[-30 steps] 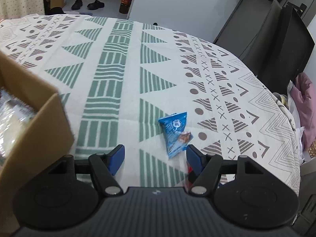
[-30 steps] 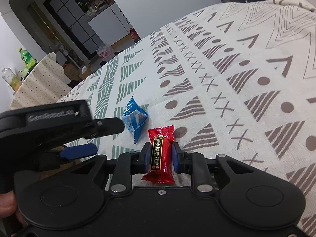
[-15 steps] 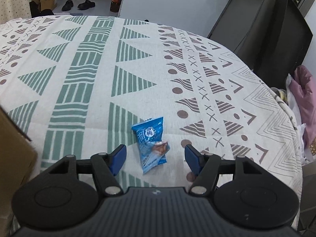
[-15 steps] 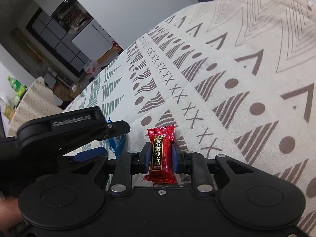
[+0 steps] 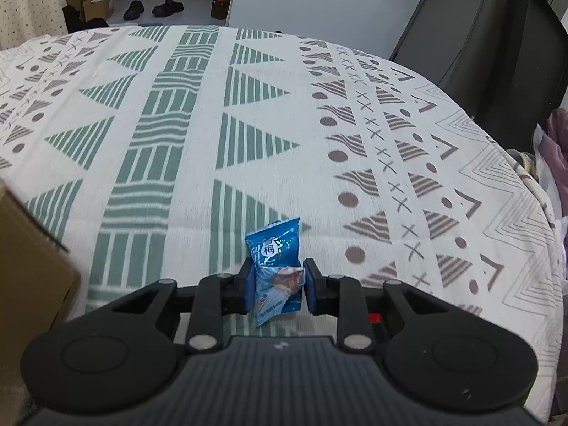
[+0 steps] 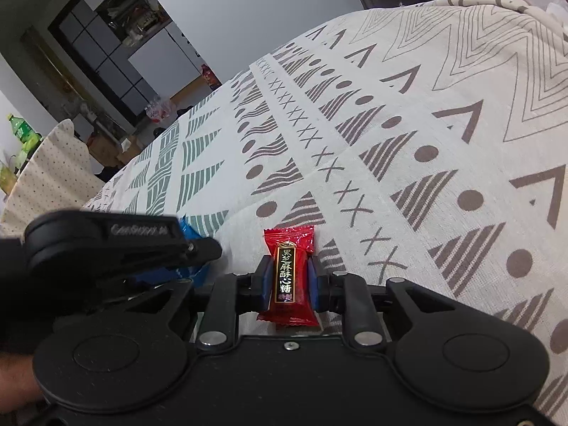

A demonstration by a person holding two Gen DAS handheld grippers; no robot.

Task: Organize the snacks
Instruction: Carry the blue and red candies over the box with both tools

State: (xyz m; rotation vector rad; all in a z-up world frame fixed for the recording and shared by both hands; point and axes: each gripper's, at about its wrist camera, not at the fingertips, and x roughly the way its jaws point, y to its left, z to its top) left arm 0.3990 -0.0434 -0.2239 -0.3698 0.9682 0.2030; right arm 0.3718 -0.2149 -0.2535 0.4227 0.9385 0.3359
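Right now my left gripper point(image 5: 277, 285) is pinched onto the blue candy packet point(image 5: 275, 269), its blue pads pressed against either side of the wrapper's lower half. The packet stands roughly upright between them, its top edge poking forward past the fingertips and its bottom corner hanging toward the gripper body. I hold that gripper low and close to the patterned tablecloth point(image 5: 248, 113), pointing across the table toward the far edge; whether the packet's lower tip touches the cloth I cannot tell. At the left edge of that view a corner of the cardboard box point(image 5: 28, 266) stands on the table, well apart from the packet.

My right gripper point(image 6: 288, 280) is clamped on the red candy point(image 6: 289, 277), a wrapper with a black label down its middle. It sits upright between the pads, squeezed at its waist, with crimped ends showing above and below the fingers. This gripper also sits low over the cloth, tilted so the table slopes across the view.

From the right wrist camera, my left gripper point(image 6: 198, 248) shows side-on just to the left, near the right one, with blue wrapper point(image 6: 195, 238) peeking from behind its black finger. At the lower left edge of that view a sliver of my left hand point(image 6: 14, 376) shows behind the gripper body.
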